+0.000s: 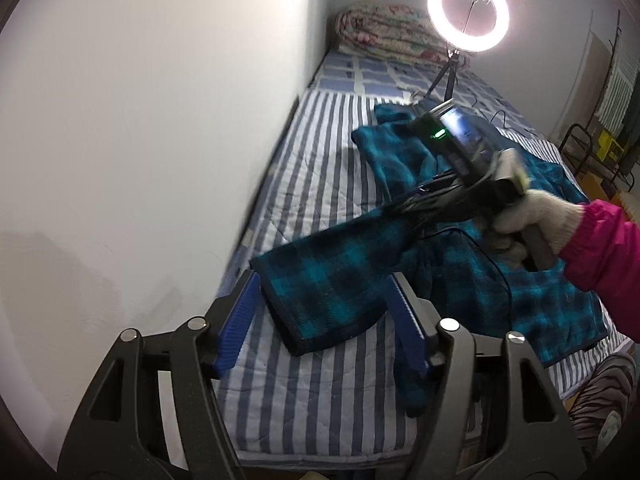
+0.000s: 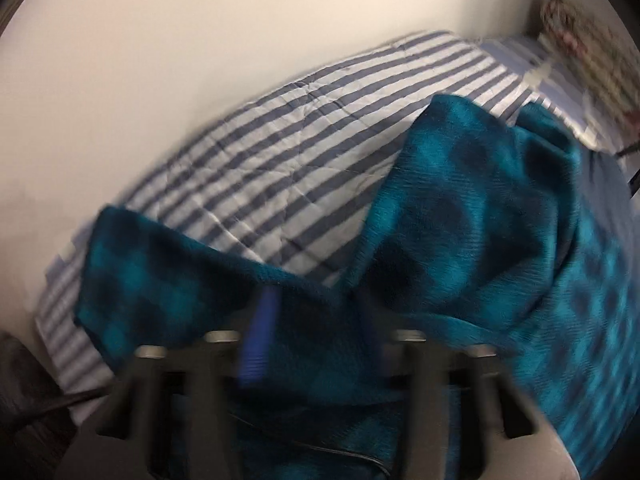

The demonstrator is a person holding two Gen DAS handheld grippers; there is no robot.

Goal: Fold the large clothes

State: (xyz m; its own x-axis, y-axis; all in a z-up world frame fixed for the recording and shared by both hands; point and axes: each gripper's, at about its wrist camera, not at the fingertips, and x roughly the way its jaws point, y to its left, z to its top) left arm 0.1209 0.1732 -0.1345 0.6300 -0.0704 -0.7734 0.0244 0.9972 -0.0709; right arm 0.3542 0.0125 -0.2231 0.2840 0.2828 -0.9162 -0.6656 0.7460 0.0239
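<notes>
**A:** What does each camera give you?

**B:** The left wrist view shows me much of the room. The jacket (image 1: 540, 300) lies spread on the striped bed sheet (image 1: 320, 184), right of centre. One jacket sleeve (image 1: 332, 280) reaches toward the lower middle. Its cuff lies between the blue pads (image 1: 236, 320) of my left gripper (image 1: 320, 328). The jaws stand wide and do not press it.

Only this view shows the right gripper (image 1: 394, 210) from outside, with the gloved hand (image 1: 532, 216), the pink sleeve (image 1: 600, 248) and the ring lamp (image 1: 468, 12).

**A:** And the right wrist view?

**B:** It looks closely at the jacket (image 2: 460, 220), which fills the lower and right part. The right gripper (image 2: 312, 320) has cloth between its fingers. I read it as closed on the jacket.

**A:** What is unclear?

**B:** The right view is blurred. I see one blue pad (image 2: 256, 340) clearly, the other one hardly. In the left view the right gripper hides the middle of the jacket. The frame also cuts the jacket at the lower right.

**A:** Materials?

**B:** The jacket is thick and fuzzy, with teal and black checks and a dark edge. The sheet is quilted. A flowered, rolled quilt (image 1: 384, 32) lies at the top.
</notes>
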